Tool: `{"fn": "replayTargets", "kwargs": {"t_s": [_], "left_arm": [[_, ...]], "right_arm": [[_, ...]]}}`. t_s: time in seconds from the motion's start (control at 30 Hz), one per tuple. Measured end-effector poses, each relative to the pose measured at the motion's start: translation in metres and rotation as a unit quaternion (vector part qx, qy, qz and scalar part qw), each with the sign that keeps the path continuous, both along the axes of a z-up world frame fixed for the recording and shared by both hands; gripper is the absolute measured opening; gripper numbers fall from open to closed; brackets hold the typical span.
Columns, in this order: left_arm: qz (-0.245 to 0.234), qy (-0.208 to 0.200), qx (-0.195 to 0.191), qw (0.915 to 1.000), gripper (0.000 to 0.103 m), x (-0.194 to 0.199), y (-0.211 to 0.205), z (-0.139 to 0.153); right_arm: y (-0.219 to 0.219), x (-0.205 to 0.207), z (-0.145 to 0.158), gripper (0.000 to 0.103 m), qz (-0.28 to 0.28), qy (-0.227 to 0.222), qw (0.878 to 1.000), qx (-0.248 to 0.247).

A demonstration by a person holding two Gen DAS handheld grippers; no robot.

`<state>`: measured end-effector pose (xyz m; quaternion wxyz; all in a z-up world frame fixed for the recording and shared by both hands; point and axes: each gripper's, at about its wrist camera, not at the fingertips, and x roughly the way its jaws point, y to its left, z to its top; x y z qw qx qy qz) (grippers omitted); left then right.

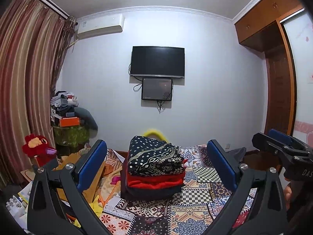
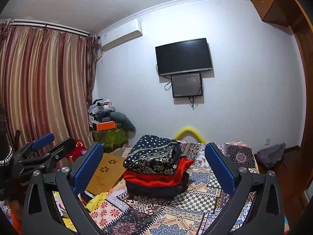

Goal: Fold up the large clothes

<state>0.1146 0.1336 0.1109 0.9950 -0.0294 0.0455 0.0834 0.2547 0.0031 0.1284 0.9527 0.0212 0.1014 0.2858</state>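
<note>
Ahead, folded clothes [image 1: 154, 166] sit stacked on the patchwork bedspread [image 1: 205, 199]; both grippers gape, empty.

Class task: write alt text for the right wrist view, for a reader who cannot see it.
A neat stack of folded clothes, a black patterned piece on top of red and dark ones, sits on a patchwork bedspread, framed by the open, empty right tool. Behind are striped curtains, a wall-mounted television and, at left, the left tool.

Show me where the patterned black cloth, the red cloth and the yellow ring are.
patterned black cloth [image 1: 154, 154], left wrist view, top face.
red cloth [image 1: 154, 181], left wrist view, front fold.
yellow ring [image 2: 189, 130], right wrist view, top arc.
</note>
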Motion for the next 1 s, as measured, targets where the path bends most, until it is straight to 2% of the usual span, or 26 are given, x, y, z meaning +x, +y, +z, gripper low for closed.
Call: {"fn": "replayTargets", "kwargs": {"t_s": [0.27,1.0], "left_arm": [[0.001,0.006,0.014,0.9999,0.103,0.006,-0.006,-0.005],[-0.001,0.017,0.007,0.9998,0.103,0.019,-0.004,-0.014]], "right_arm": [[-0.002,0.002,0.000,0.103,-0.006,0.010,1.000,-0.001],[-0.005,0.008,-0.004,0.103,-0.009,0.030,0.999,-0.010]]}}
